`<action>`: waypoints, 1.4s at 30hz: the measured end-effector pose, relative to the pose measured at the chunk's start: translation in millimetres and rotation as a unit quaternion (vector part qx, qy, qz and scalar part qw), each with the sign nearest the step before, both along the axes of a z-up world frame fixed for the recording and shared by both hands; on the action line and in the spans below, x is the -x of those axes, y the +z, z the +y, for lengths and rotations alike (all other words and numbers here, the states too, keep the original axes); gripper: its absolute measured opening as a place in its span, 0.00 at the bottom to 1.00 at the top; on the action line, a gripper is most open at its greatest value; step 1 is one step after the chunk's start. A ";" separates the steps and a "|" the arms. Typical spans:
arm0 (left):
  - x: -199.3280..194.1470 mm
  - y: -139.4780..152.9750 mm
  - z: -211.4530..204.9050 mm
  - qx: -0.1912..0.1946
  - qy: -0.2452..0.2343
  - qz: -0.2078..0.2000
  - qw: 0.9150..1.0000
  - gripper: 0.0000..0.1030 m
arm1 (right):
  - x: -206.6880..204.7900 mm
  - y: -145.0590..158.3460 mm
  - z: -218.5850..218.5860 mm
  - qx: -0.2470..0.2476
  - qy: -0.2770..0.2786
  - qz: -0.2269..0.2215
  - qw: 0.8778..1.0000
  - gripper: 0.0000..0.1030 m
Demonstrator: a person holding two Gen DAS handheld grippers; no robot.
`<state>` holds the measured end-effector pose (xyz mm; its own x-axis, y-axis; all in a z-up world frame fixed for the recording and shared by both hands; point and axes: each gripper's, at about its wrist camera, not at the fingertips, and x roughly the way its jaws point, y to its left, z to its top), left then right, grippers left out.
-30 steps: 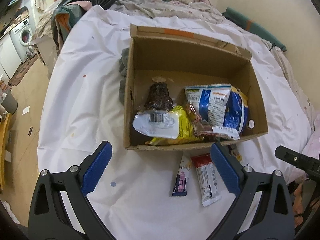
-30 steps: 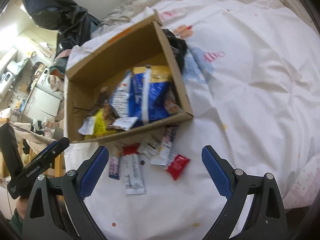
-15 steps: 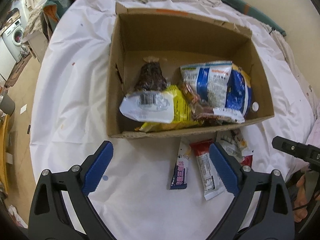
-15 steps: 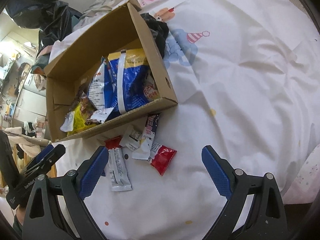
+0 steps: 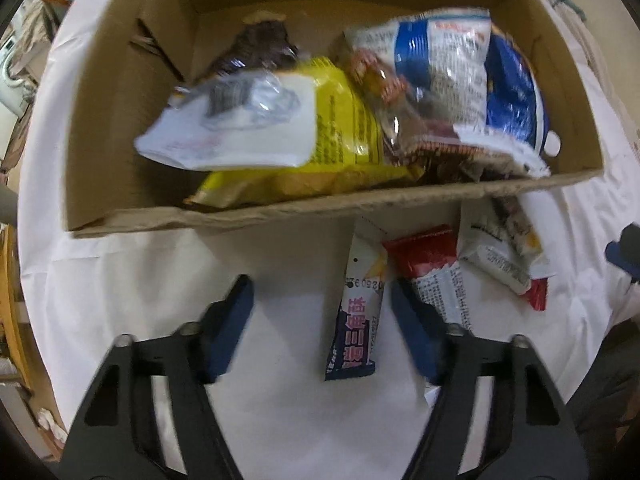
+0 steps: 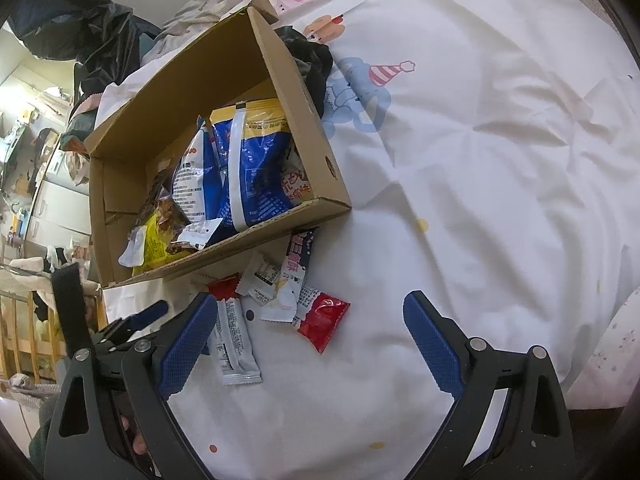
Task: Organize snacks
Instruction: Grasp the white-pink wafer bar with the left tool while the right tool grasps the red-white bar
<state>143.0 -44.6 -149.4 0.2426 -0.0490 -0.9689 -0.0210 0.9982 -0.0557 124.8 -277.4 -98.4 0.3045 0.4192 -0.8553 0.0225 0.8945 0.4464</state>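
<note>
White bedsheet [image 6: 460, 184] with cartoon prints covers the whole surface. Left gripper [image 5: 322, 306] hangs low over it, jaws closing, with a purple-and-white snack bar [image 5: 357, 312] lying between them but not pinched yet. Right gripper [image 6: 310, 334] is spread wide with nothing in it, above a small pile: a red packet [image 6: 323, 320] and a white bar [image 6: 234, 350]. Just past those sits the cardboard box [image 5: 132, 120], stuffed with a yellow bag [image 5: 344, 128] and a blue bag [image 6: 256, 168].
</note>
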 end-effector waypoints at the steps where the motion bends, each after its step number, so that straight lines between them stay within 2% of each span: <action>1: -1.0 -2.6 -1.2 -0.003 -0.002 0.005 1.000 0.34 | -0.2 -0.1 -0.4 0.000 -0.001 0.000 1.000 0.94; 2: -1.0 -5.1 -2.2 -0.008 -0.004 0.010 1.000 0.26 | -0.3 0.0 -0.7 -0.001 -0.001 0.000 1.000 0.94; 3: -0.7 -6.6 -2.4 -0.012 -0.006 0.013 1.000 0.13 | -0.4 0.2 -0.8 -0.001 -0.001 0.000 1.000 0.94; 7: 4.1 1.5 -4.2 0.010 -0.011 0.011 1.000 0.13 | -0.5 0.7 0.5 -0.001 0.001 -0.001 1.000 0.94; 10: 8.7 9.7 -5.7 0.012 -0.015 0.002 1.000 0.13 | -0.5 1.6 1.5 -0.002 0.003 -0.003 1.000 0.94; 16: 23.4 25.7 11.1 0.049 0.000 0.002 0.999 0.13 | 0.9 1.9 0.4 -0.004 0.002 -0.003 1.000 0.94; 22: 36.5 45.4 28.6 0.084 0.022 -0.005 0.996 0.13 | 3.2 0.4 3.7 -0.037 0.016 0.012 0.999 0.94; 25: 46.1 55.2 32.3 0.074 0.026 -0.013 0.997 0.13 | 4.8 -4.3 13.2 -0.064 0.042 0.029 0.997 0.91; 29: 61.9 64.0 34.2 0.044 0.036 -0.030 0.998 0.13 | 7.3 -15.0 39.0 -0.091 0.092 0.060 0.990 0.76; 31: 61.9 64.9 34.4 0.038 0.041 -0.035 0.998 0.13 | 7.6 -20.7 53.6 -0.087 0.111 0.071 0.987 0.69; 37: 59.5 64.2 36.7 0.023 0.054 -0.039 0.998 0.13 | 0.2 -32.6 98.9 -0.048 0.147 0.082 0.985 0.65; 39: 58.6 62.5 38.4 0.020 0.058 -0.038 0.997 0.13 | -3.2 -38.0 115.8 -0.017 0.158 0.084 0.984 0.64; 42: 57.0 61.7 40.6 0.020 0.064 -0.039 0.997 0.13 | -3.1 -44.6 141.0 0.029 0.185 0.082 0.979 0.56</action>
